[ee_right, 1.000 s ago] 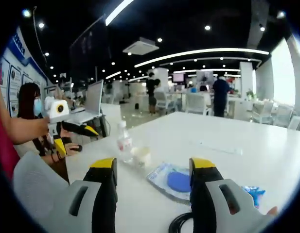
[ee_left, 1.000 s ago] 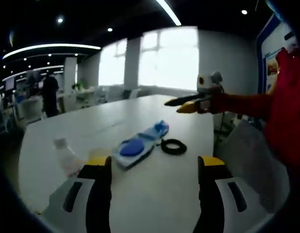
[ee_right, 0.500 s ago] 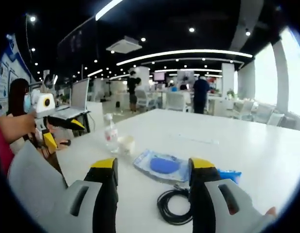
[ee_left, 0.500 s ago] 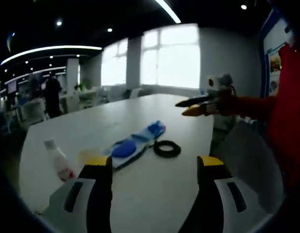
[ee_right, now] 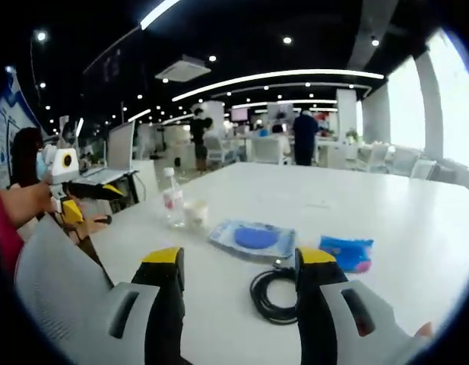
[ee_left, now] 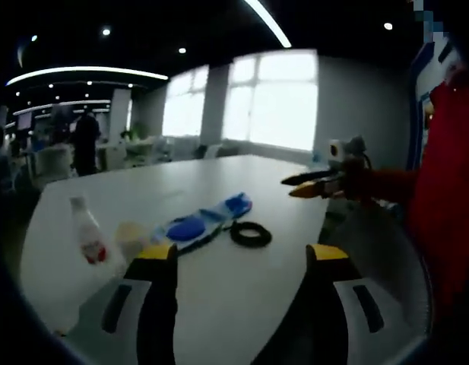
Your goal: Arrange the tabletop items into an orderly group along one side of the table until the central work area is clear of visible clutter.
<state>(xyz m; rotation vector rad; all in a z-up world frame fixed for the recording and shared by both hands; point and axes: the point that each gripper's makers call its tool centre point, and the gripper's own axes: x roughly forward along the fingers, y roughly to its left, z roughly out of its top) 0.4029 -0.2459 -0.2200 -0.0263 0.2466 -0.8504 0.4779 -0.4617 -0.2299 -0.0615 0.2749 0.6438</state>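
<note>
Five items are sitting on the white table (ee_right: 386, 213), clustered toward one edge: one bottle (ee_right: 172, 199) with a red label, one small cup (ee_right: 195, 214) just beside it, one clear packet (ee_right: 255, 239) holding a blue disc, one small blue pouch (ee_right: 346, 252), and one coiled black cable (ee_right: 274, 295) nearest the table edge. The left gripper (ee_left: 242, 255) is hovering released, jaws apart, grasping nothing. The right gripper (ee_right: 240, 258) is likewise hovering with jaws spread, empty, above the cable.

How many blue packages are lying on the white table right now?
2. The clear pack with the blue disc lies beside the small cup; the smaller blue packet lies past it, near the black cable coil.
</note>
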